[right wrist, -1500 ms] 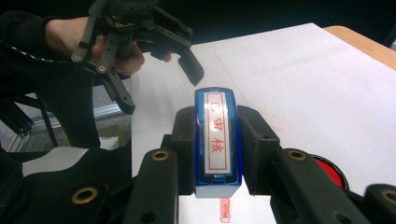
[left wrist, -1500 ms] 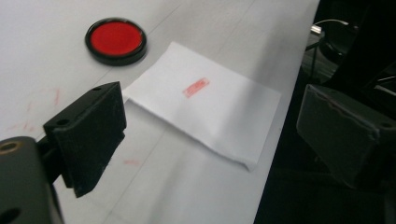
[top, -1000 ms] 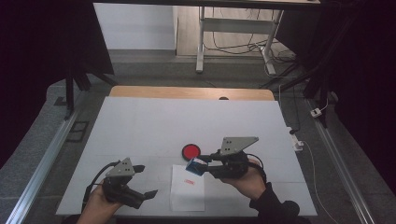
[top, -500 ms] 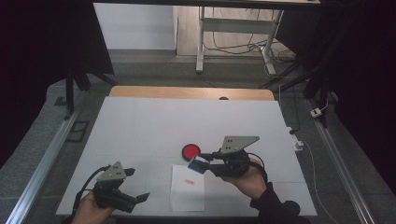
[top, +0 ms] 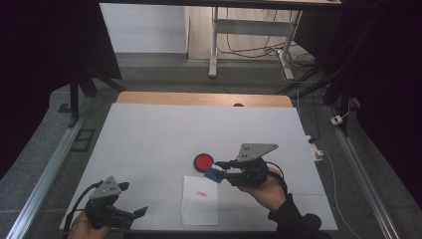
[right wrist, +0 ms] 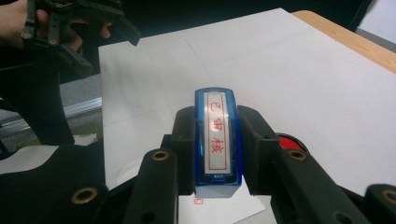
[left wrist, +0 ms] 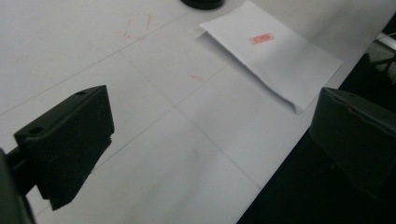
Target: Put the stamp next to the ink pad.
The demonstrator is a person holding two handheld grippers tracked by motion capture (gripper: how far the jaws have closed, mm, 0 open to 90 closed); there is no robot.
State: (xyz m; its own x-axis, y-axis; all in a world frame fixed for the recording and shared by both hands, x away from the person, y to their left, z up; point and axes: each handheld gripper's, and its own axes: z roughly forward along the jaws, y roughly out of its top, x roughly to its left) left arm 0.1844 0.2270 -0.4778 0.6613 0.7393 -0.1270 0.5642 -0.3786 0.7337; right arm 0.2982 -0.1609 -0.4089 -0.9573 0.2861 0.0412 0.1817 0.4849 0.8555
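The right claw (top: 222, 172) holds a blue stamp (right wrist: 216, 140) tight between its jaws, just above the far edge of the white paper (top: 200, 199), beside the red ink pad (top: 203, 162). The paper already has a small red mark (left wrist: 261, 38). The left claw (top: 137, 213) has slid back to the near left corner of the surface (top: 164, 134), jaws wide apart and holding nothing. The stamping is probably done.

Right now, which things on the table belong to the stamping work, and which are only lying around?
Belong to the work:
blue stamp, clamped in the right gripper
white paper with a red stamp mark
red ink pad

Lying about:
white plug on the floor
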